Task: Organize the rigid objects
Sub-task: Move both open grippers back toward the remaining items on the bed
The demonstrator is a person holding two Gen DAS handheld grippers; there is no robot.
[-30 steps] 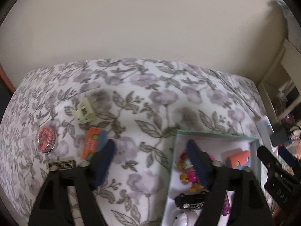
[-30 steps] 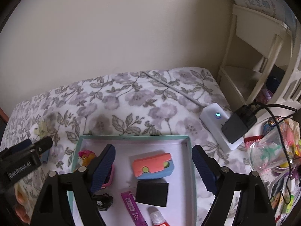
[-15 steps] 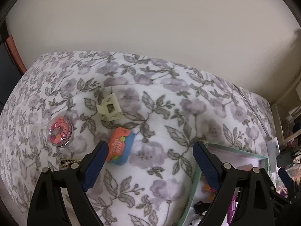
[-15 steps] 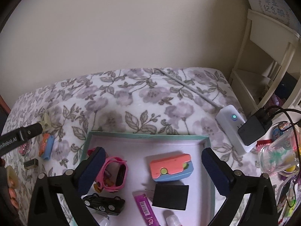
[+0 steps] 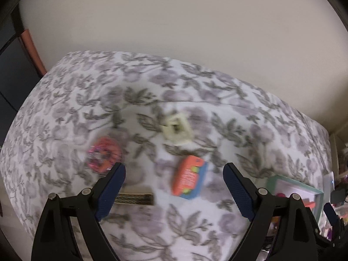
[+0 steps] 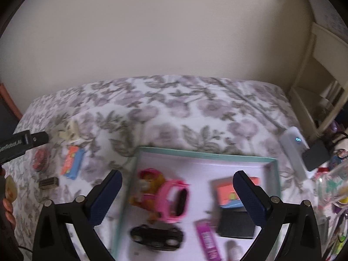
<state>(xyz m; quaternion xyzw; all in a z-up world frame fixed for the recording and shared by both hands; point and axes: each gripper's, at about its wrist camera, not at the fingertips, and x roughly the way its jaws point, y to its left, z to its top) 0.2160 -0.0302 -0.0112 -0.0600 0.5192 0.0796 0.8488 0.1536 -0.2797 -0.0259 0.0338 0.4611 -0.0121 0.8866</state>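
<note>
My left gripper [image 5: 174,187] hangs open over the floral cloth, nothing between its fingers. Just ahead of it lies an orange and blue block [image 5: 188,180]; a cream clip [image 5: 177,130] sits farther back, a round red disc [image 5: 104,154] to the left, and a dark striped bar [image 5: 134,198] near the left finger. My right gripper [image 6: 177,192] stands open above the green-rimmed white box [image 6: 195,152], which holds a pink watch [image 6: 174,198], a black toy car [image 6: 156,237], an orange and blue block [image 6: 228,190], a black square [image 6: 236,224] and a purple tube [image 6: 207,241].
The cloth-covered surface ends at a beige wall behind. A white charger with a blue light [image 6: 293,141] and a black plug [image 6: 315,155] lie right of the box. A cream shelf [image 6: 322,69] stands at far right. A clear plastic cup [image 6: 332,187] sits by the box's right side.
My left gripper has swung left, away from the box, so the loose items on the cloth now lie ahead of it. My right gripper has opened wider and shifted left over the box.
</note>
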